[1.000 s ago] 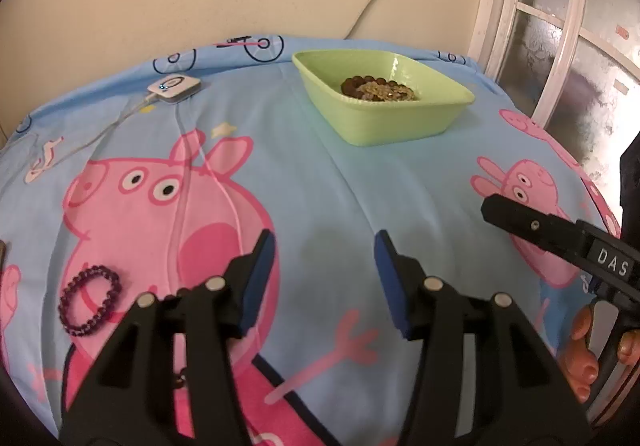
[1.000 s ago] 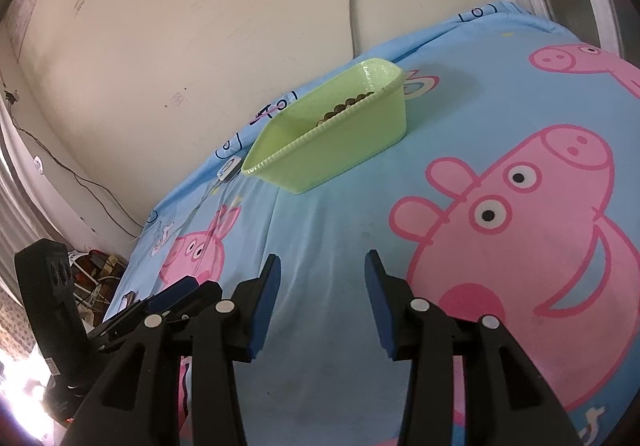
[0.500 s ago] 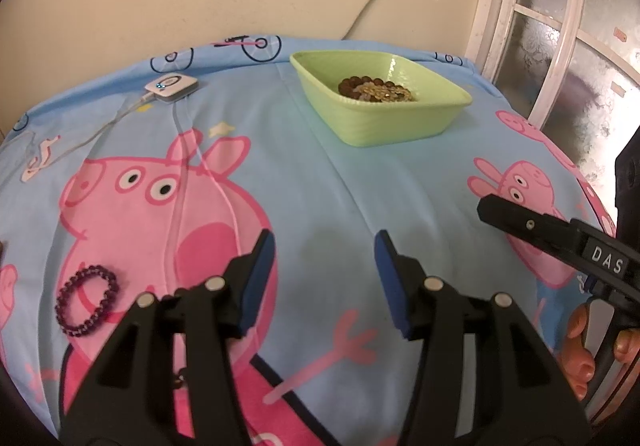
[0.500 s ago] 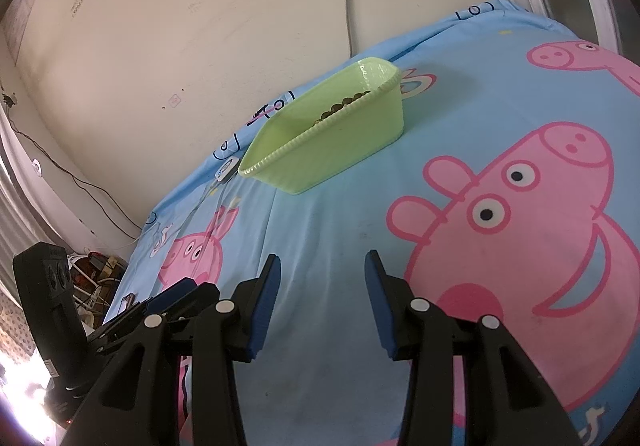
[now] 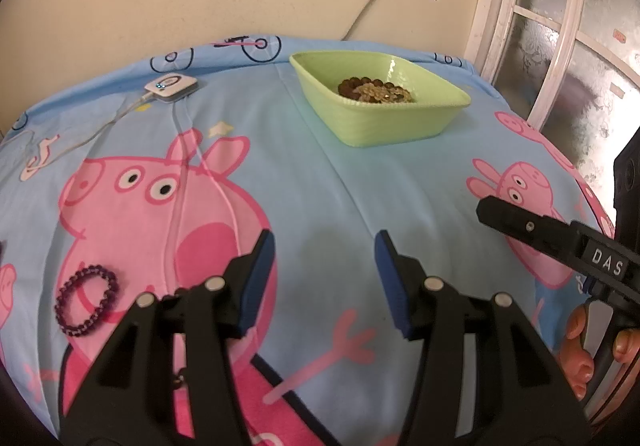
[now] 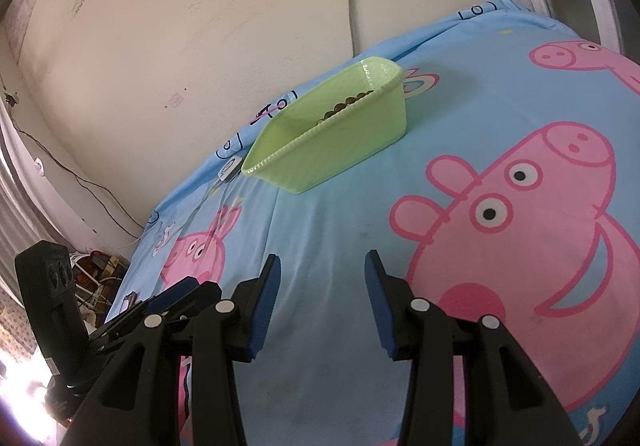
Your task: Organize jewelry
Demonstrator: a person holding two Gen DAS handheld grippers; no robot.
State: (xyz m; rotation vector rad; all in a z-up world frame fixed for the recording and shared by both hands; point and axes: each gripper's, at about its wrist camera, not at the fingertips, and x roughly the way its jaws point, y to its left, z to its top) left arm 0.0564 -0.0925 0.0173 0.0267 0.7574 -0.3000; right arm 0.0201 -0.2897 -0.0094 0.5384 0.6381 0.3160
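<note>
A purple bead bracelet (image 5: 86, 299) lies flat on the blue cartoon-pig cloth at the left, to the left of my left gripper (image 5: 324, 246), which is open and empty above the cloth. A light green bowl (image 5: 400, 125) stands at the far side with brown and yellow bead bracelets (image 5: 376, 90) inside. In the right wrist view the bowl (image 6: 340, 153) stands ahead, beads just showing over its rim. My right gripper (image 6: 322, 266) is open and empty; it also shows in the left wrist view (image 5: 552, 234) at the right edge.
A small white device (image 5: 171, 85) with a cable lies at the far left of the cloth. A wall with a taped cable stands behind, a white window frame (image 5: 560, 25) at the right. The left gripper's body (image 6: 52, 310) shows at the left of the right wrist view.
The left wrist view has drifted slightly, so the purple bracelet sits a little further left in the frame. Both grippers stay open; nothing was picked up.
</note>
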